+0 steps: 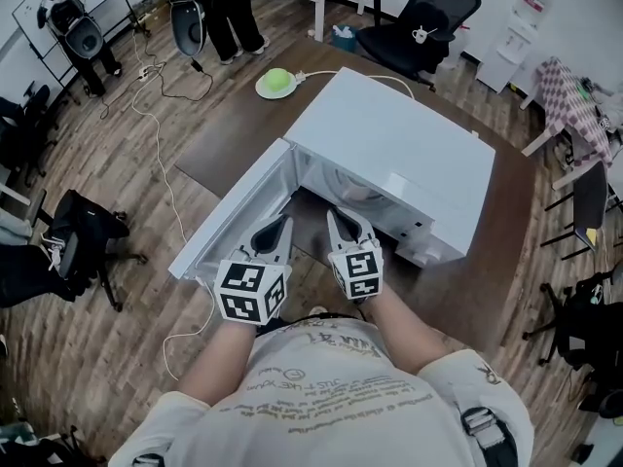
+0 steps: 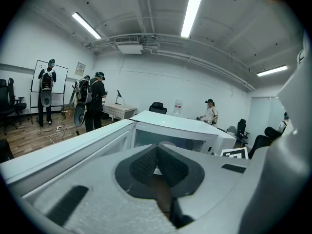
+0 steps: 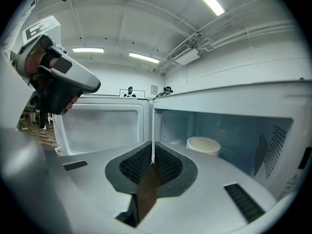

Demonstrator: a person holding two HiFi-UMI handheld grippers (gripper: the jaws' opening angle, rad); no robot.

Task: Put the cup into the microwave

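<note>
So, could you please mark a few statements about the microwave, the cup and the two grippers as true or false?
1. The microwave has its door open. True.
2. The cup is held in the right gripper. False: it sits inside the microwave, and that gripper's jaws are together with nothing between them.
3. The left gripper has its jaws wide apart. False: they are together and empty.
4. The microwave stands on a brown table. True.
</note>
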